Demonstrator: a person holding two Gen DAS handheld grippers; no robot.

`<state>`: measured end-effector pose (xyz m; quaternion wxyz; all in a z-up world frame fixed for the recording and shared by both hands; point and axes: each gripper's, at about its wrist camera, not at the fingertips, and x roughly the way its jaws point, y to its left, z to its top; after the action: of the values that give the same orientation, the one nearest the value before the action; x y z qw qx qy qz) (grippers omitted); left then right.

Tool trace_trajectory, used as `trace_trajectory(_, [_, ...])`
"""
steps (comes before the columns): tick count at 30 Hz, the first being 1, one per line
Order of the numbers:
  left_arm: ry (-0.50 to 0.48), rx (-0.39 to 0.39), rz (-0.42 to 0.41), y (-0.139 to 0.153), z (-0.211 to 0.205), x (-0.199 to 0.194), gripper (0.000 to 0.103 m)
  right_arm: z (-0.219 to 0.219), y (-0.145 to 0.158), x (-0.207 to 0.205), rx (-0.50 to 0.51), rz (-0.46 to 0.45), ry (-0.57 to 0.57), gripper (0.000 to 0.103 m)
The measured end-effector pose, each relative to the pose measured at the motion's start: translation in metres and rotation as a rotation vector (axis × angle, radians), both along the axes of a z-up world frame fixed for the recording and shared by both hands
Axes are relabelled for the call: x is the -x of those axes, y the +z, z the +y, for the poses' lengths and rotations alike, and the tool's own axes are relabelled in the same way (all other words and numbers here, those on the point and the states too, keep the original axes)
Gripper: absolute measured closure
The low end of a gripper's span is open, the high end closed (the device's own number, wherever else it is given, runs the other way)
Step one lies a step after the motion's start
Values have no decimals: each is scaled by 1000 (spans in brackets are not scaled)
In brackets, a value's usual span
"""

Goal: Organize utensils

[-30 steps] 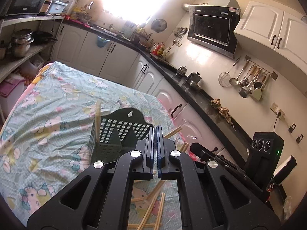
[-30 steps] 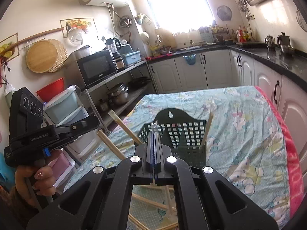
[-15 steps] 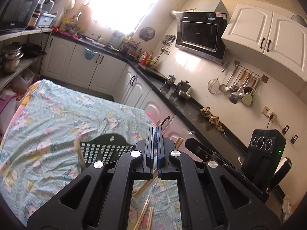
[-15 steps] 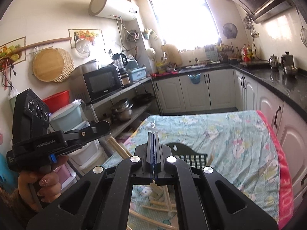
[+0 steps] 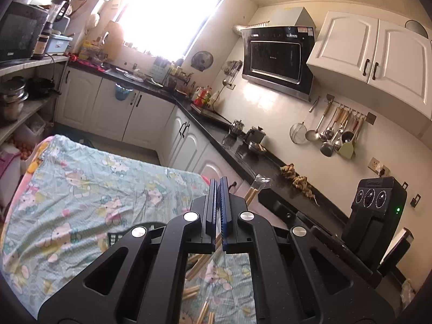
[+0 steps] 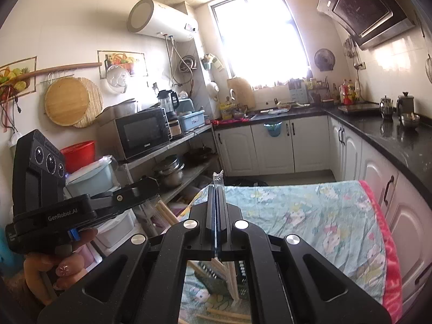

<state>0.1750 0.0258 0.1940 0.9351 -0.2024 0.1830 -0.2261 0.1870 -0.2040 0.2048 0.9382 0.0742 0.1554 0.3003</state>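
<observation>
Both tools, the left tool and right tool, are closed on a clear bag's edges, apparently to tip chopsticks toward the basket at lower centre.

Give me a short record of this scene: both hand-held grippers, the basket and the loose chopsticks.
left hand-held gripper: shut on chopsticks
right hand-held gripper: shut on clear plastic scrap, which sticks out past its tips
utensil basket: dark, slotted, on the cartoon-print cloth, lower than both grippers
loose chopsticks: lying on the cloth, outside the basket
</observation>
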Motion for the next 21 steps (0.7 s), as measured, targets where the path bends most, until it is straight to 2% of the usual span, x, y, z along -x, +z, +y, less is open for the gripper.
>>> trace_trajectory(11, [33,-7,-9,9,2,-19,102,-6,17,-26,-6,-40,-46,102])
trace_trajectory(21, [43,-19,28,-10,-1,-36,103,-7,3,-45,-2,-30,-64,102])
